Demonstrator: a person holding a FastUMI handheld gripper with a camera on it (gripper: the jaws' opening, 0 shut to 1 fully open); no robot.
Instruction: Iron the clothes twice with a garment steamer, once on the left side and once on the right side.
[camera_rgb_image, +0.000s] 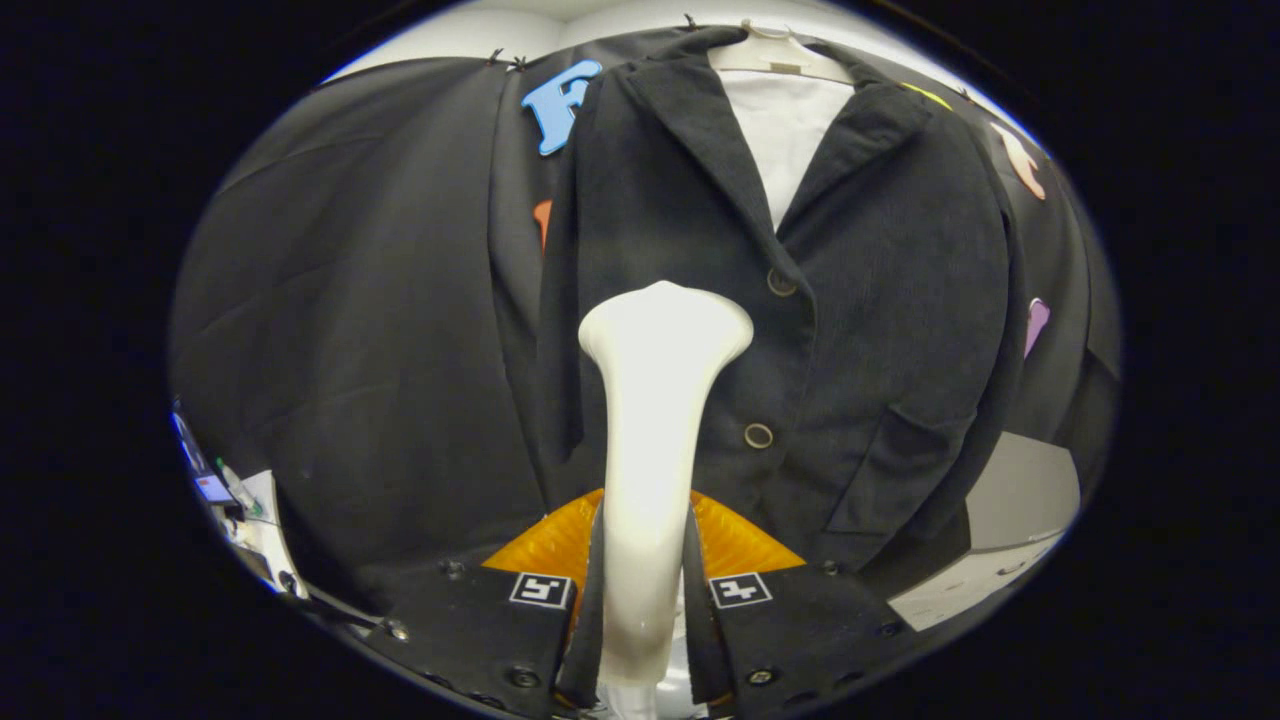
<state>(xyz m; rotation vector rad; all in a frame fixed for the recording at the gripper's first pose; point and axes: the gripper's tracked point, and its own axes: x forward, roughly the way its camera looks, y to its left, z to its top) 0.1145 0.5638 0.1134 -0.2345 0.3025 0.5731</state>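
White plastic steamer (648, 450): upright, handle gripped between the two fingers of the gripper (641, 590), which press on it from both sides; flared head rises ahead of the fingers and faces the jacket.

Jacket (880, 300): dark, ribbed cloth, on a pale hanger (778, 55), hanging just beyond the steamer. Steamer head sits over the jacket's front panel to the left of the button line, level between the upper button (781, 282) and the lower button (758, 435). Flap pocket (893, 470) on the far panel, to the right of the steamer. White lining (783, 135) shows between the lapels.

Booth wall (350, 300): black cloth behind and left of the jacket.

Grey box (1020, 490): low, right of the jacket hem.
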